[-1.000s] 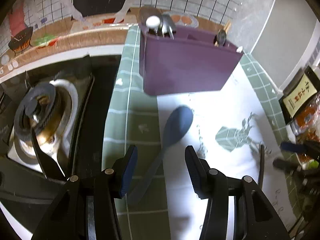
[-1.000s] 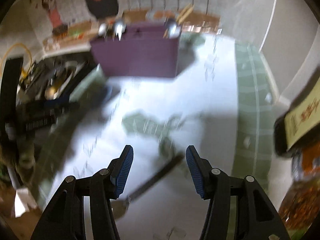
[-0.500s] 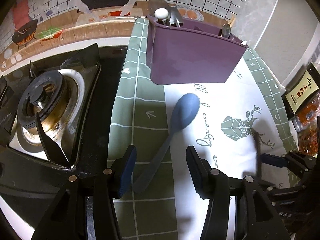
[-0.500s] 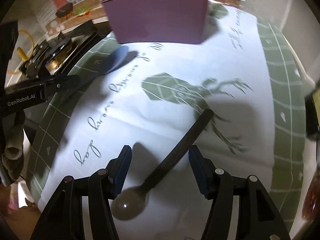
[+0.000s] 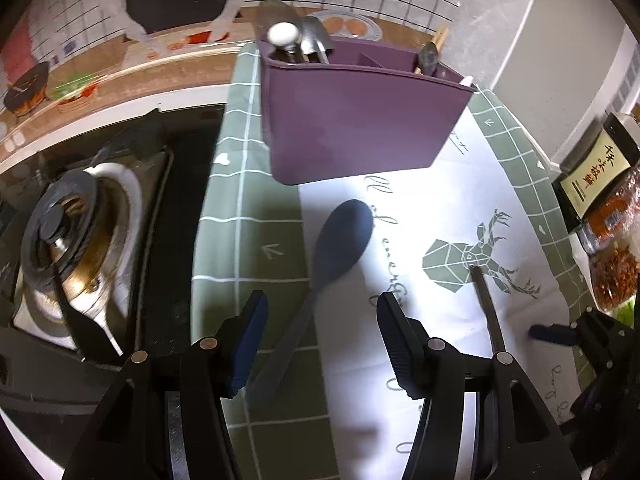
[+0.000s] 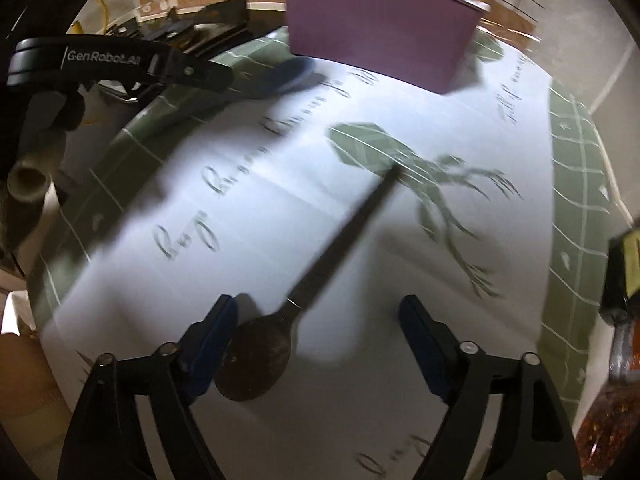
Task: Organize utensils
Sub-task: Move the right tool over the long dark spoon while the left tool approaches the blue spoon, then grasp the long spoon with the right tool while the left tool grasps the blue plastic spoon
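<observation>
I am spreading my right gripper (image 6: 316, 344) wide around the dark metal spoon (image 6: 256, 364), and my left gripper (image 5: 320, 340) has been opening astride the blue spoon's (image 5: 344, 240) handle; neither is clamping yet. Both spoons are lying on the mat (image 5: 440, 200), still waiting. The purple holder (image 5: 360, 120) beyond is already keeping several utensils.
</observation>
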`<state>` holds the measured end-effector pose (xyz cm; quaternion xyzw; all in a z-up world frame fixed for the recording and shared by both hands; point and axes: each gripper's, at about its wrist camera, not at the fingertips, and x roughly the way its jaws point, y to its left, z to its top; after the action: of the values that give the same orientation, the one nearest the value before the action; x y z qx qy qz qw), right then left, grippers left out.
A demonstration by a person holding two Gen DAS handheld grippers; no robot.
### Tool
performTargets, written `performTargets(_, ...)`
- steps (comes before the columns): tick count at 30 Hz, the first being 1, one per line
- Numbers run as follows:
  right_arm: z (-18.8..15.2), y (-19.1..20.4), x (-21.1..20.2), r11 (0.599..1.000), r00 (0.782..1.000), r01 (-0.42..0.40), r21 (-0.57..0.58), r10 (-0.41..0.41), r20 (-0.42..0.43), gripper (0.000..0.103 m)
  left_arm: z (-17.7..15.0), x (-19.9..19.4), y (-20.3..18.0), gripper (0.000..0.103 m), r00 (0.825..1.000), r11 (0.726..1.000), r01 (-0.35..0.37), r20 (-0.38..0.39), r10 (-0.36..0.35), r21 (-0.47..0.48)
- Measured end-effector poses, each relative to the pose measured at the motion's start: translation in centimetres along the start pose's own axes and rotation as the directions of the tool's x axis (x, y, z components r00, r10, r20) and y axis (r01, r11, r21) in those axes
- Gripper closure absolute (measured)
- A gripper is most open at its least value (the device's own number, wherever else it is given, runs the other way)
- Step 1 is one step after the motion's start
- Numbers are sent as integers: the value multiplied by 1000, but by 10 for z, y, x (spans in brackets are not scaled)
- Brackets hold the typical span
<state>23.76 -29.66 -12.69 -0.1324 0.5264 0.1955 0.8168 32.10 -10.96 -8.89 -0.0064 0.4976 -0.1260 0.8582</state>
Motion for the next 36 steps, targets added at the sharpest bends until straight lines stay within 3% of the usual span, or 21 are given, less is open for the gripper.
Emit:
performTargets(5,-12,-32,3,992,1000,22,121,-22,-2,5,8,12,-8,45,998,998,61,-14,-60,32)
performTargets(9,-13,-35,5,989,999,33,144,-34,5,2,21,26,-9,45,997,994,77,-28,-75,76)
performTargets(15,-11,-32,8,987,999,40,158,-42,13,1,43,59,-16,45,997,993,-12,-78,21,119)
performTargets(19,-11,-30,8,986,999,39,161,-43,23,1,47,67,-23,46,996,993,-28,-79,37,114)
performTargets(23,-13,-31,8,984,999,40,174,-44,22,0,43,66,-31,63,997,991,-51,-58,58,122)
performTargets(36,-10,-28,10,979,998,56,194,-56,-7,0,-1,-2,-16,63,997,996,56,50,-52,-70)
